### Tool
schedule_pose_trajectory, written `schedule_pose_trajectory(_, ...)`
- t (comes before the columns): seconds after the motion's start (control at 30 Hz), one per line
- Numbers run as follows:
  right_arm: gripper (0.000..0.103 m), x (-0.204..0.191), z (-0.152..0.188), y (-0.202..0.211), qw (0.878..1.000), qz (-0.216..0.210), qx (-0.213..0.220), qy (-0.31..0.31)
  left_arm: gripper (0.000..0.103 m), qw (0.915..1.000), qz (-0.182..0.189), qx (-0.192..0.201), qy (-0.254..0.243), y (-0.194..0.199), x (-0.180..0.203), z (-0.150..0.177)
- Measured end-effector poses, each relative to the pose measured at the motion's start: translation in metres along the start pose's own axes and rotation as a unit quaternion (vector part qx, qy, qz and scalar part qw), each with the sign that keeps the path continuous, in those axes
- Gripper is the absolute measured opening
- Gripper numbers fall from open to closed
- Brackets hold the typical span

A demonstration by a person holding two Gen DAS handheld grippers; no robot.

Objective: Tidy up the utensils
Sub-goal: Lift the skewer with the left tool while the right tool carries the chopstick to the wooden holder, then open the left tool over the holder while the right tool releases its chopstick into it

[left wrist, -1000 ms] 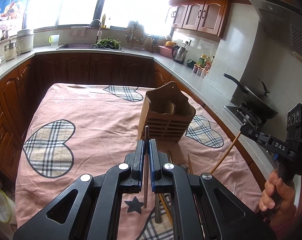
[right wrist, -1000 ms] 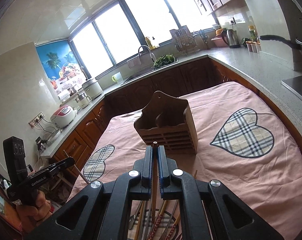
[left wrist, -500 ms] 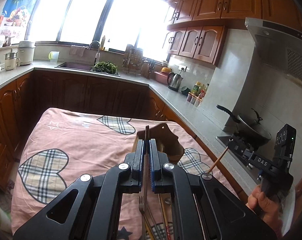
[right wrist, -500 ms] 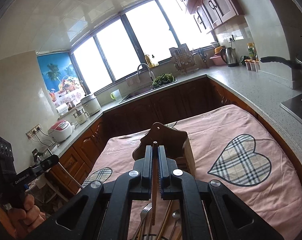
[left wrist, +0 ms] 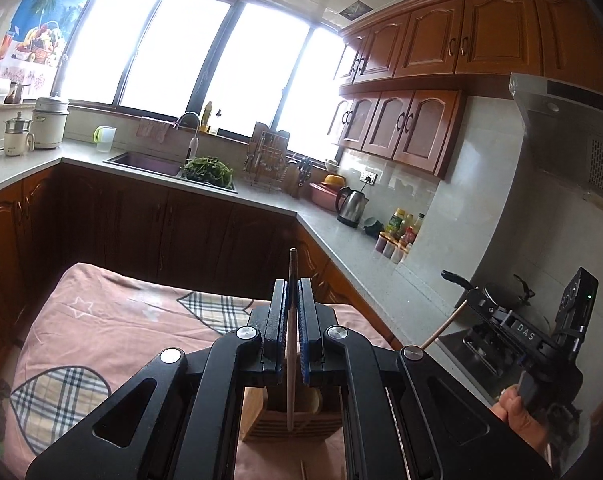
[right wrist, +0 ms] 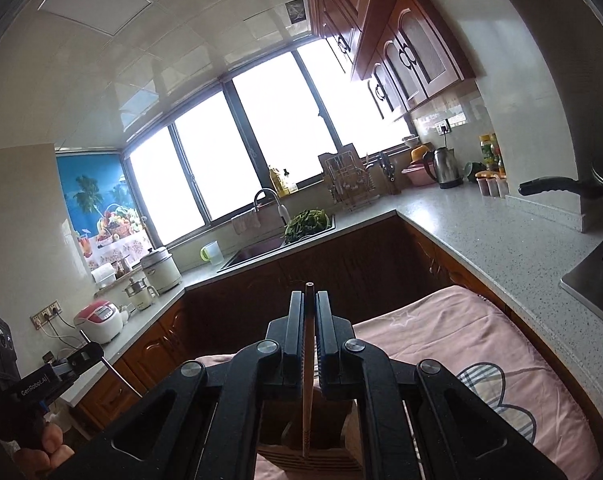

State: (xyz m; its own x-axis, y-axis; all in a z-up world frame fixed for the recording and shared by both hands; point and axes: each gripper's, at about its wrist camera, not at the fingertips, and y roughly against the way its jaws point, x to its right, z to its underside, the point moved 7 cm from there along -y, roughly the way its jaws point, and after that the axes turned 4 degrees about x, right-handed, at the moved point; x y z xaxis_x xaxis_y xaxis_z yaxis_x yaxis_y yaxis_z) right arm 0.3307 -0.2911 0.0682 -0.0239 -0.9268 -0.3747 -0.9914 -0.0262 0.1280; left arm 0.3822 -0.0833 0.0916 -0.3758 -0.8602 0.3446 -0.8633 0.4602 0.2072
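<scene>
My left gripper (left wrist: 292, 285) is shut on a chopstick (left wrist: 290, 376) with a dark top end; its lower end hangs over the wooden utensil holder (left wrist: 261, 426), seen between the gripper arms. My right gripper (right wrist: 309, 296) is shut on a wooden chopstick (right wrist: 307, 400), whose lower end hangs over the same holder (right wrist: 277, 438). Each gripper shows in the other's view: the right one (left wrist: 475, 304) at the right with its stick, the left one (right wrist: 89, 354) at the lower left. Both are raised above the table.
The table wears a pink cloth with plaid hearts (left wrist: 113, 320). Dark wood cabinets and a grey counter (left wrist: 341, 236) wrap behind, with a sink, kettle (left wrist: 351, 206) and bottles. A pan (right wrist: 557, 188) on the stove sits at the right. More sticks lie below the holder (left wrist: 303, 472).
Both grippers have risen and tilted up with their chopsticks. The holder has dropped from mid-view to the bottom, under the gripper arms. The loose utensils on the cloth have gone mostly out of sight.
</scene>
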Motion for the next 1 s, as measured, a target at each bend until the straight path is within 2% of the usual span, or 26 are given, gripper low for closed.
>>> schedule_pose_trajectory(0.17,0.005,0.006,0.005,-0.033,1.000,0.013,-0.002,0.022,0.004,0.9997,-0.009,0.000,0.024,-0.043,-0.010,0.006)
schedule_pose_trajectory(0.4,0.005,0.018,0.052,-0.068,0.999,0.028,-0.026,0.038,0.004,0.9981,-0.032,-0.016,0.051,-0.094,-0.031,0.051)
schedule_pose_trajectory(0.6,0.005,0.026,0.087,-0.085,0.997,0.026,-0.060,0.030,0.004,0.9971,-0.047,-0.035,0.048,-0.111,-0.035,0.081)
schedule_pose_trajectory(0.73,0.005,0.033,0.086,-0.083,0.998,0.027,-0.056,0.018,0.004,0.9966,-0.050,-0.049,0.043,-0.120,-0.035,0.092)
schedule_pose_trajectory(1.0,0.006,0.046,0.089,-0.086,0.997,0.027,-0.074,-0.011,0.005,0.9963,-0.054,-0.058,0.036,-0.123,-0.039,0.091)
